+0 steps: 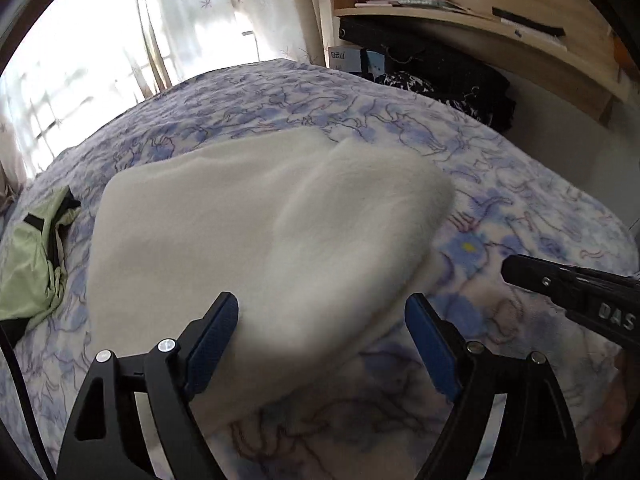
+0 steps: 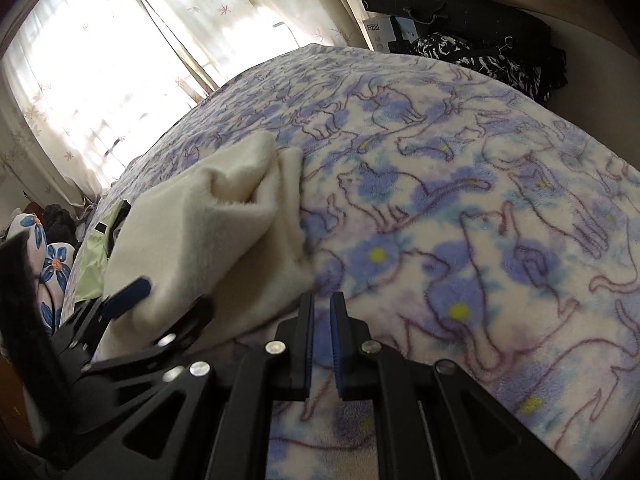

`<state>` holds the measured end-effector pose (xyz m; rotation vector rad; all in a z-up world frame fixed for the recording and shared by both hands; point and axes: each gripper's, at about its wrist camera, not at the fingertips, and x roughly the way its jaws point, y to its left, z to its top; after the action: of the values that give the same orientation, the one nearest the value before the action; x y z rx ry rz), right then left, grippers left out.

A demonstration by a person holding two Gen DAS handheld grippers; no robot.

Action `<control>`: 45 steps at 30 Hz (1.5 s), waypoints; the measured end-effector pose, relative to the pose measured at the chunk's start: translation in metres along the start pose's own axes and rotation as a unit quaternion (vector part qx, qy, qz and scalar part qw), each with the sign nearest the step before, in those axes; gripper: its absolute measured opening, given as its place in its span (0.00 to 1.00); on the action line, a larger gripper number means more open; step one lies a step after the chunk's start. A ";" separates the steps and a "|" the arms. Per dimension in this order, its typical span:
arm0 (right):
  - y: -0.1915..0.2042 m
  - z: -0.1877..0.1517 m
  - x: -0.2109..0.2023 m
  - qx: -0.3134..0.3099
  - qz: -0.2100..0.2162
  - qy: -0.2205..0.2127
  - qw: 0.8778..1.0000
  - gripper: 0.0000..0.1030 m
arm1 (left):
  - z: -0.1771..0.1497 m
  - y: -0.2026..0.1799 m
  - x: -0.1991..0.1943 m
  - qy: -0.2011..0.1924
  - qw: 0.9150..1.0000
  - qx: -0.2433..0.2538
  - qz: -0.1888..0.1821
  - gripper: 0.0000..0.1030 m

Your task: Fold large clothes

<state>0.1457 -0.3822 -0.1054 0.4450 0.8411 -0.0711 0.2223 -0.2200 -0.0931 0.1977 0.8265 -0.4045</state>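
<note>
A cream fleece garment lies folded on the bed, blurred at its near edge. My left gripper is open, its blue-padded fingers standing either side of the garment's near edge, not clamped on it. In the right wrist view the garment lies to the left, with the left gripper at its near corner. My right gripper is nearly shut with a thin gap and holds nothing, above the blanket just right of the garment. It shows in the left wrist view at the right.
A fleece blanket with blue cats and flowers covers the bed. A light green garment lies at the bed's left. Dark clothes are piled under a wooden shelf at the back right. A curtained window lies behind.
</note>
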 end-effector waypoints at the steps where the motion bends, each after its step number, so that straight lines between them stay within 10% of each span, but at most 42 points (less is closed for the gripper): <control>1: 0.002 0.002 -0.002 -0.002 0.007 0.000 1.000 0.08 | -0.003 0.011 -0.012 -0.003 1.000 -0.016 -0.002 0.82; 5: 0.016 0.012 -0.014 -0.010 0.040 -0.008 0.999 0.33 | -0.013 0.054 -0.043 -0.001 0.997 -0.077 0.007 0.86; 10: 0.038 0.041 -0.019 -0.019 0.072 -0.014 0.997 0.34 | -0.022 0.118 -0.042 0.024 0.987 -0.152 0.044 0.86; 18: 0.075 0.081 0.042 -0.087 0.062 0.066 0.992 0.34 | -0.033 0.172 -0.015 0.061 0.968 -0.242 0.005 0.86; 27: 0.062 0.077 0.049 -0.079 0.107 0.069 0.989 0.09 | -0.018 0.173 -0.011 0.046 0.969 -0.241 0.002 0.85; 35: 0.008 0.028 0.083 -0.008 0.096 0.114 0.989 0.09 | -0.034 0.151 0.014 0.081 0.974 -0.212 -0.008 0.84; 45: 0.034 0.100 0.080 -0.041 0.083 0.077 0.993 0.43 | -0.002 0.166 0.007 0.056 0.979 -0.197 -0.014 0.84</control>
<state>0.2772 -0.3836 -0.0940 0.4459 0.9515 0.1523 0.2959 -0.0706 -0.0975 -0.1612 1.0038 -0.2504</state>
